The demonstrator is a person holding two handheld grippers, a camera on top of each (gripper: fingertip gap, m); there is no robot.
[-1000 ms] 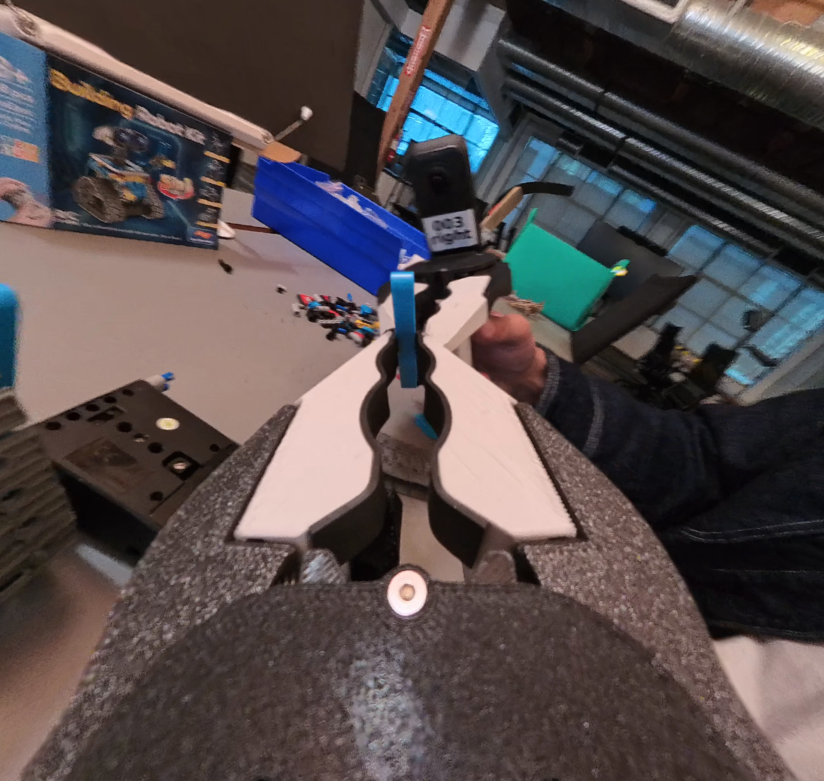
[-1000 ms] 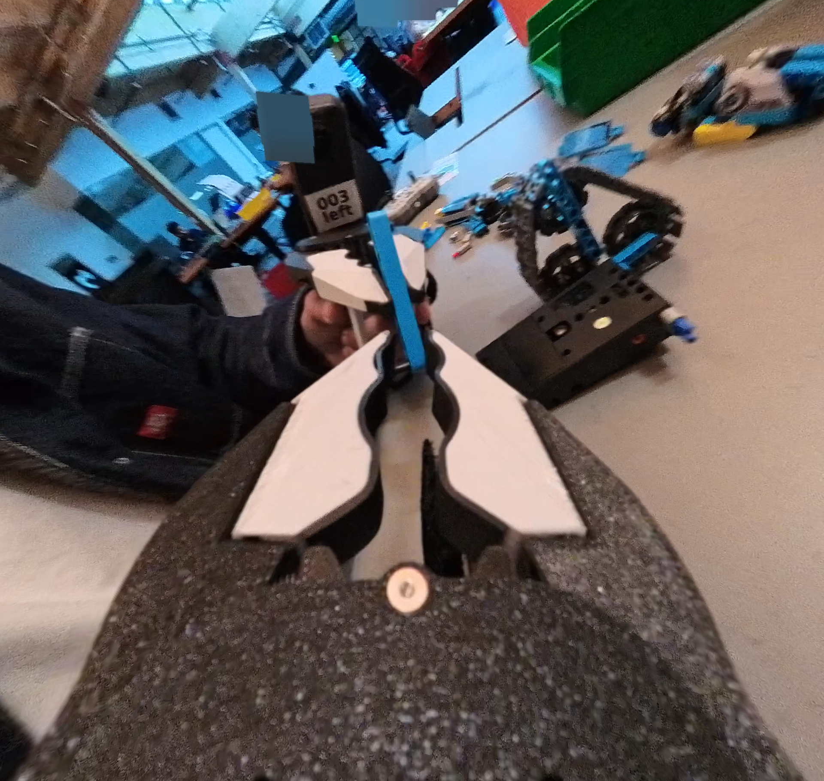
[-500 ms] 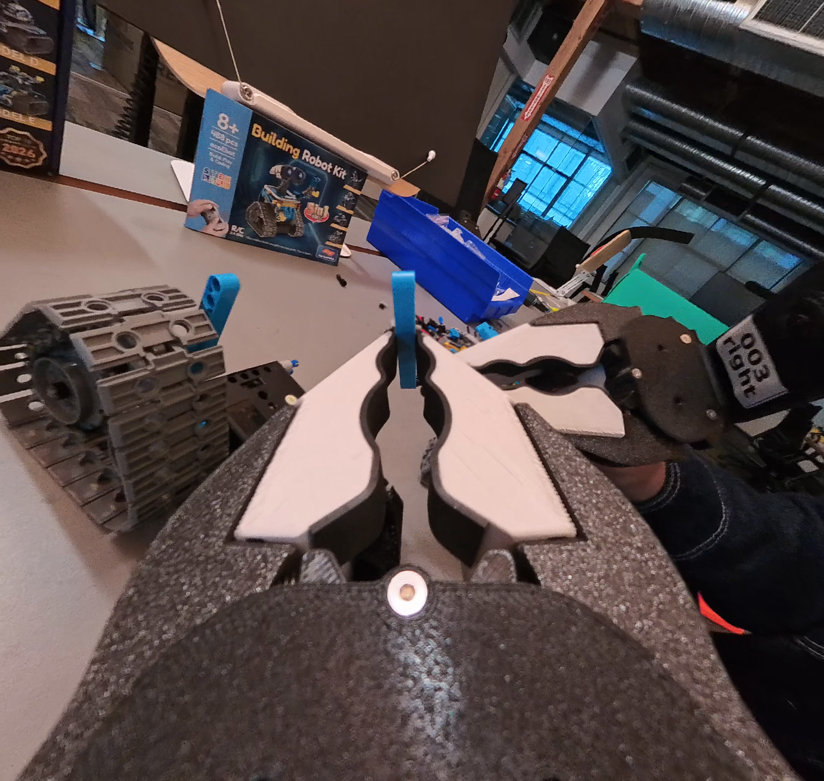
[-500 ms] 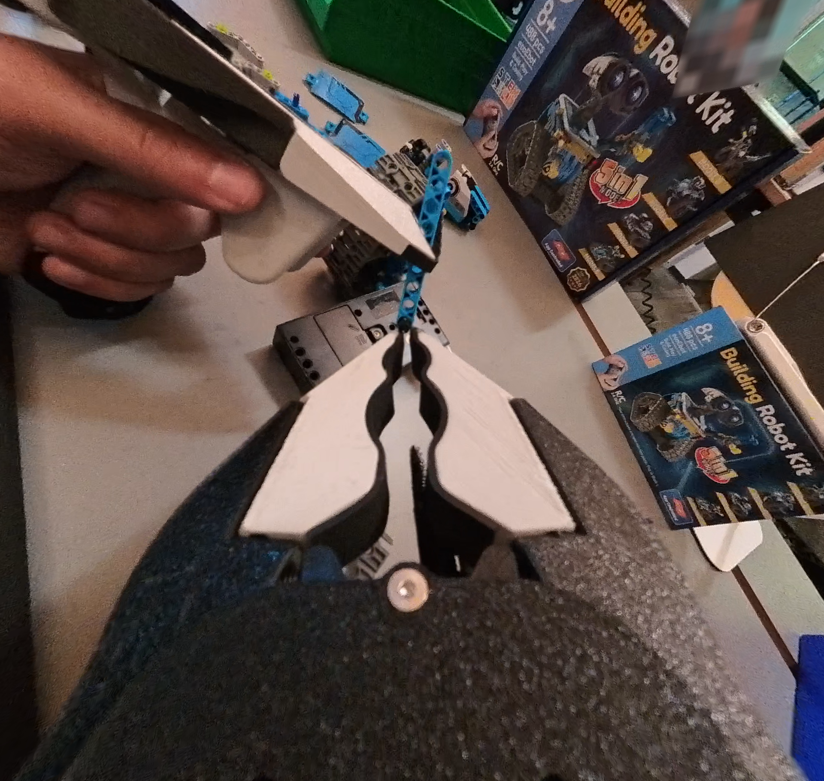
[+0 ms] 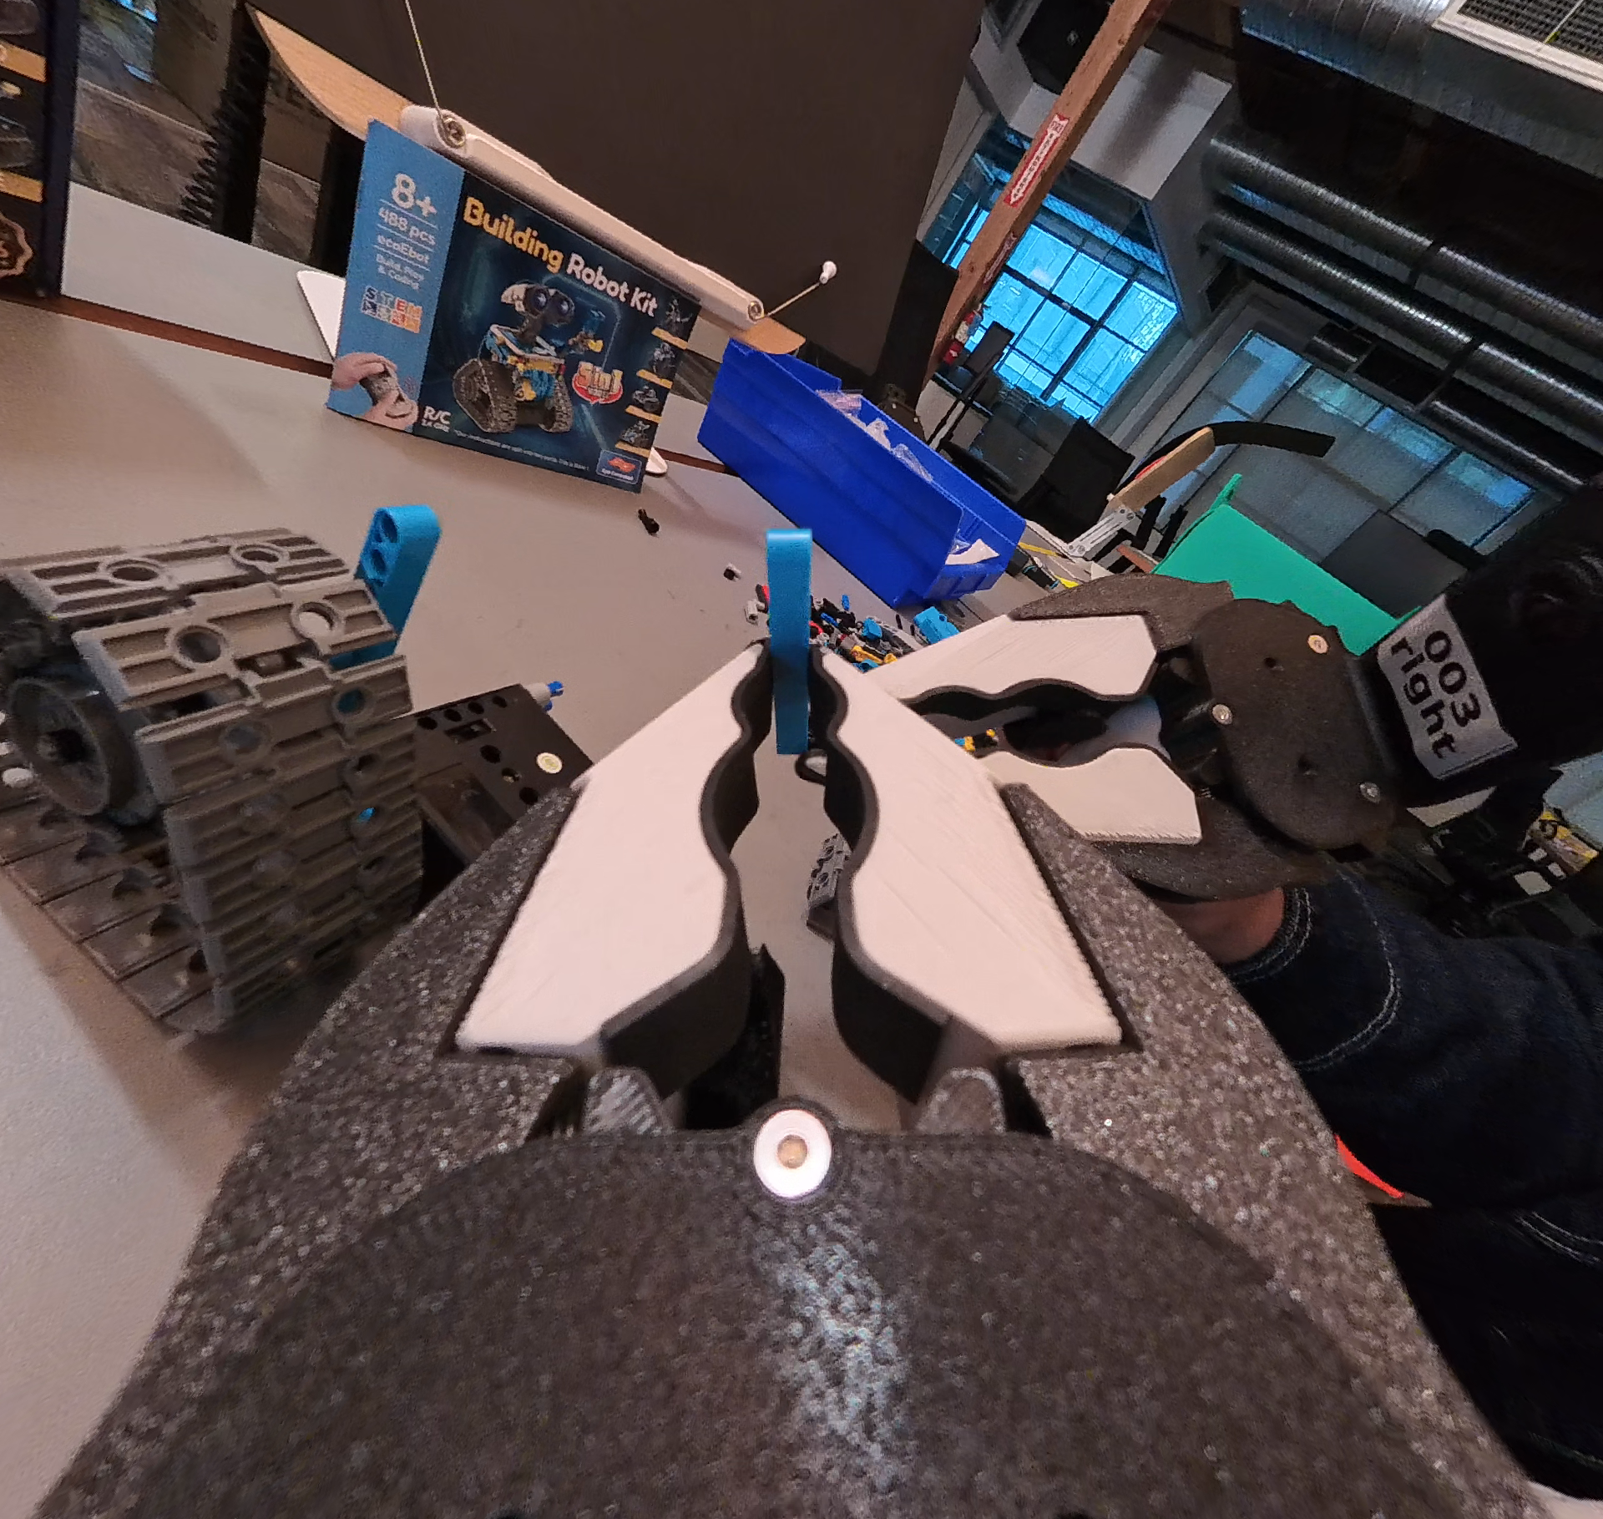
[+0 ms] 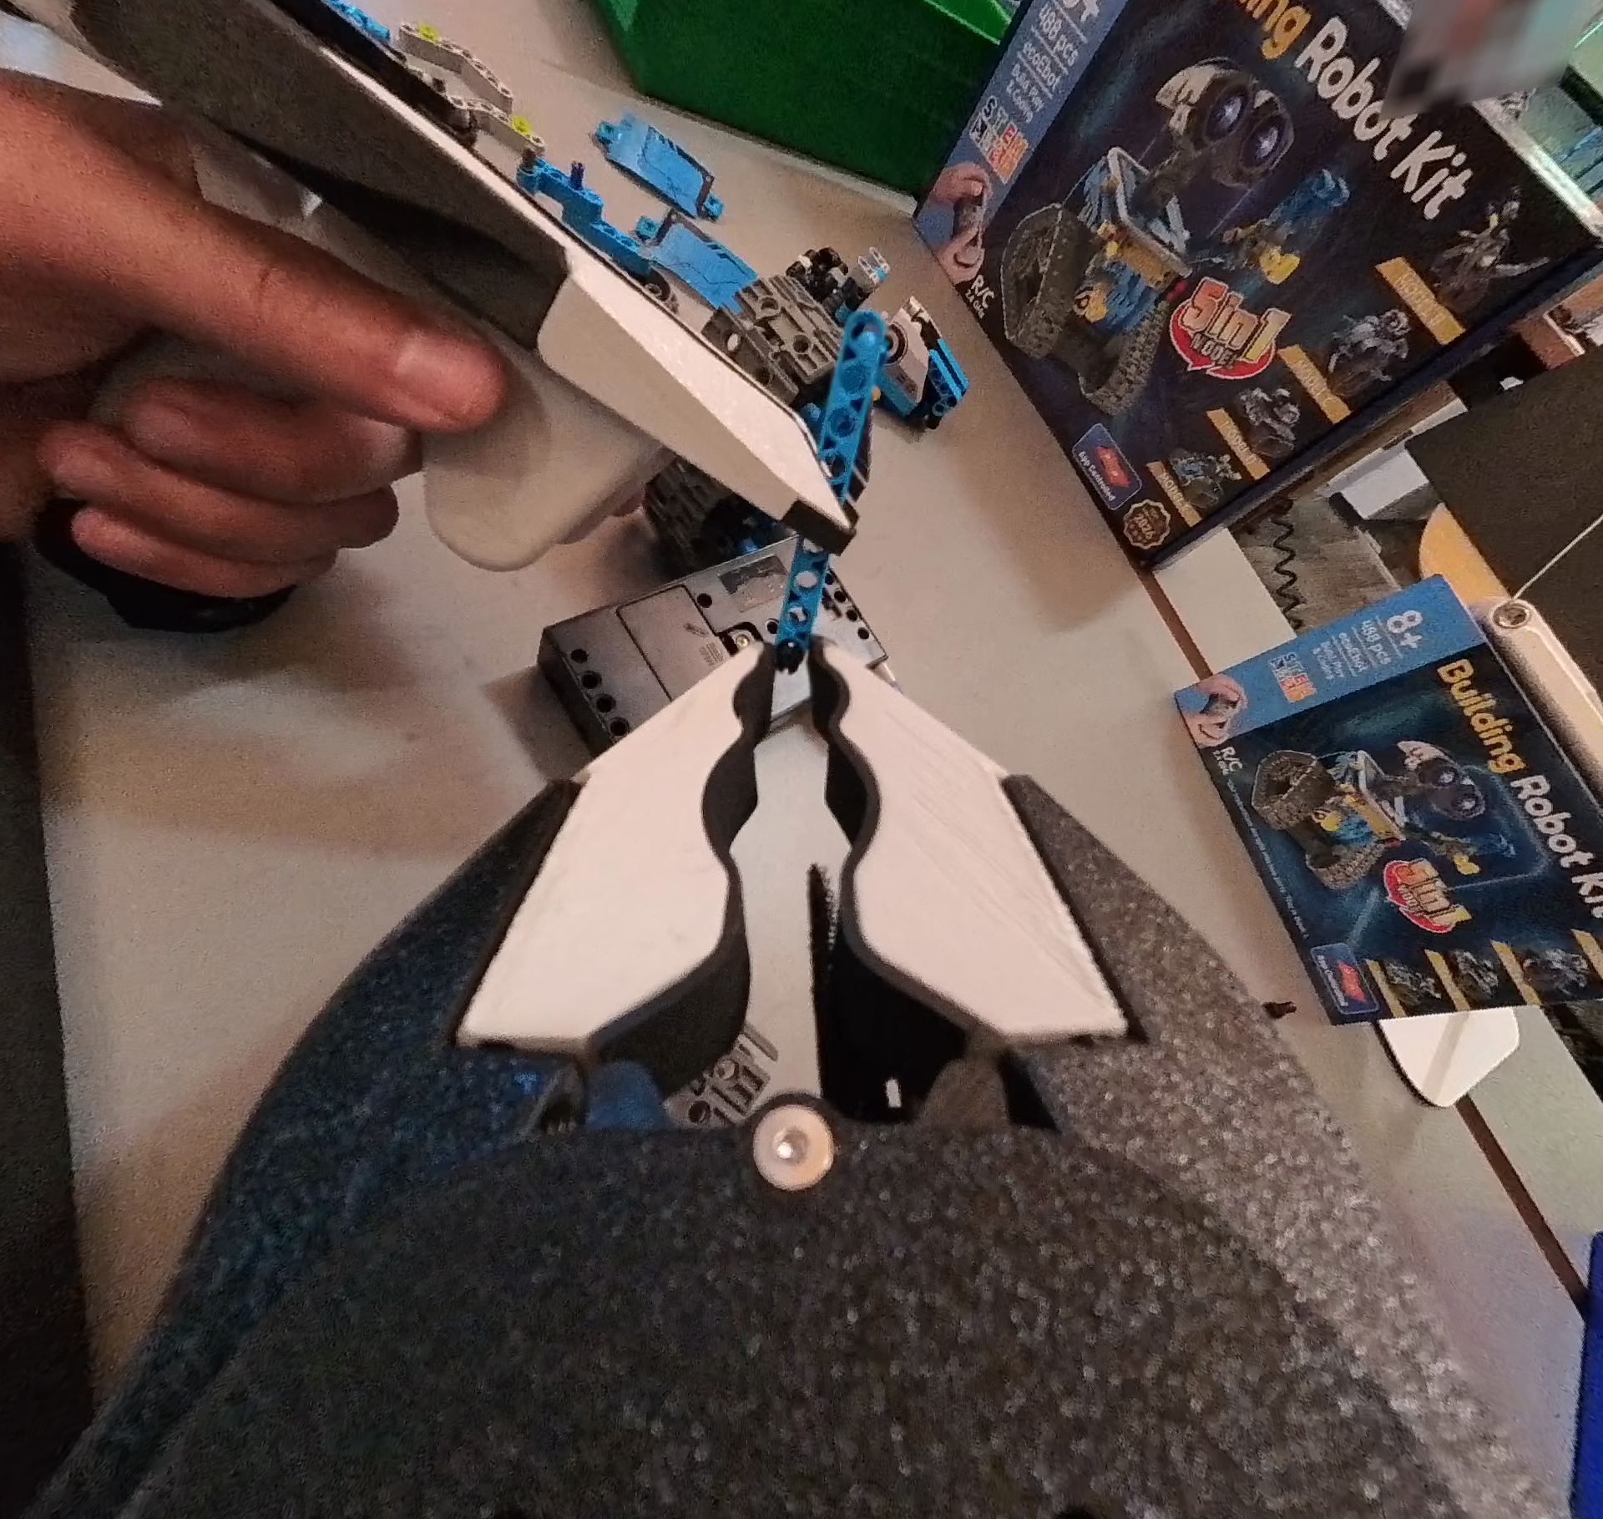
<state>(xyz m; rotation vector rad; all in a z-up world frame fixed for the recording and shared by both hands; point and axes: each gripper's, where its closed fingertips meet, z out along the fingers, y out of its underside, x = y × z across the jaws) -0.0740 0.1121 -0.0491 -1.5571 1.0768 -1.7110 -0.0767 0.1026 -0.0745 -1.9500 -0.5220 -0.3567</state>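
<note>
Clutter on the grey bench (image 5: 564,575)

A grey tracked vehicle (image 5: 217,748) stands at the left, a black perforated block (image 5: 486,748) just beside it. Toward the far edge a kit box (image 5: 512,349) stands upright, with a blue bin (image 5: 850,480) near it. Small loose parts (image 5: 850,618) lie scattered before the bin. A green bin (image 6: 781,28) sits farther along.

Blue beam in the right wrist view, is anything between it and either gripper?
Nothing visible. The right gripper pinches the blue beam at its near end, and the left gripper clamps it farther up. The black block lies on the table behind, not between.
</note>
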